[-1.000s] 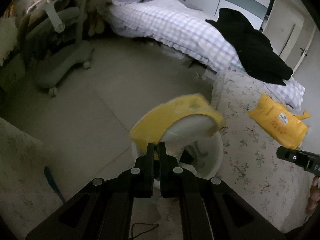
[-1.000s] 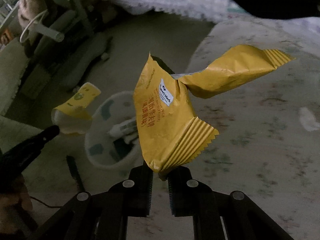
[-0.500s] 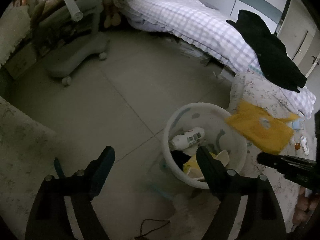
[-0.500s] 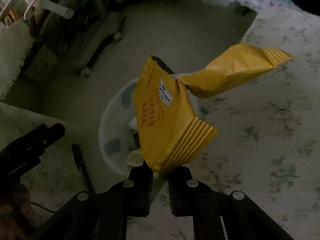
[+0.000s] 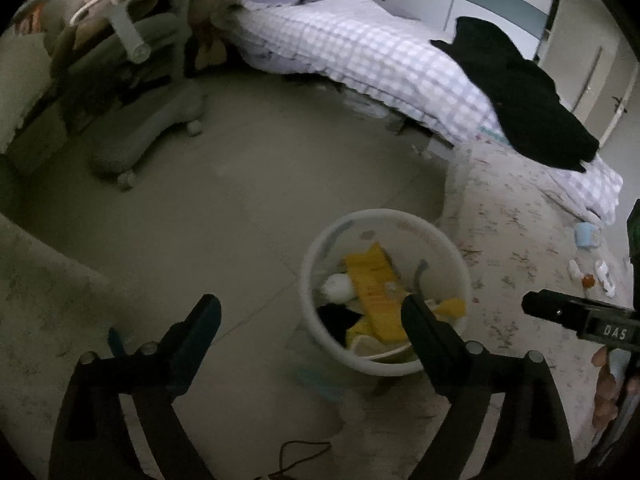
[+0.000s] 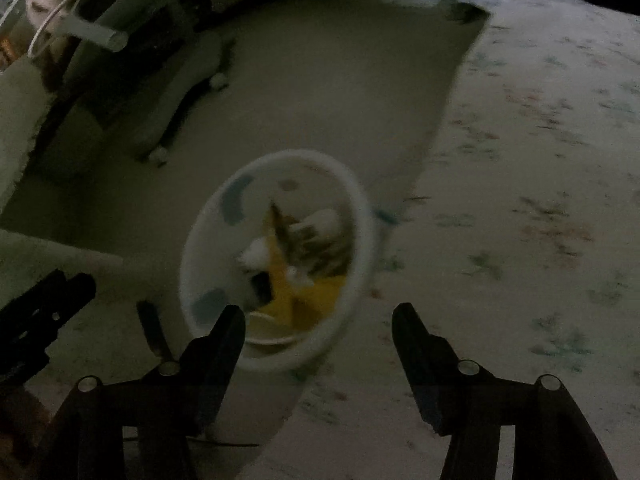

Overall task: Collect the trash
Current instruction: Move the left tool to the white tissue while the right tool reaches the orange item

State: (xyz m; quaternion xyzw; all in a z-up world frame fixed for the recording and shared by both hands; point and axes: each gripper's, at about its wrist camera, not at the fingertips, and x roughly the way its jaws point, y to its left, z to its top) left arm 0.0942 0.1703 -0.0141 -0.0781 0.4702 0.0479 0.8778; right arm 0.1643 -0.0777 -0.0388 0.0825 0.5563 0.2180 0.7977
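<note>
A round white trash bin (image 5: pixel 316 240) stands on the floor by a floral rug; it also shows in the right wrist view (image 6: pixel 360 200). Inside lie a yellow snack wrapper (image 5: pixel 372 280), a yellow paper cup piece and a white wad (image 5: pixel 338 286). My left gripper (image 5: pixel 310 316) is open and empty, just above the bin's near rim. My right gripper (image 6: pixel 318 318) is open and empty above the bin; its tip shows at the right of the left wrist view (image 5: pixel 560 312).
A floral rug (image 5: pixel 520 248) lies right of the bin with small bits of litter (image 5: pixel 586 236) at its far edge. A bed with a checked cover (image 5: pixel 360 48) and black garment (image 5: pixel 516 80) is behind. A grey wheeled chair base (image 5: pixel 148 136) stands at left.
My left gripper opened and dropped the yellow cup piece into the bin. My right gripper carried the yellow wrapper over the bin and opened; the wrapper now lies inside.
</note>
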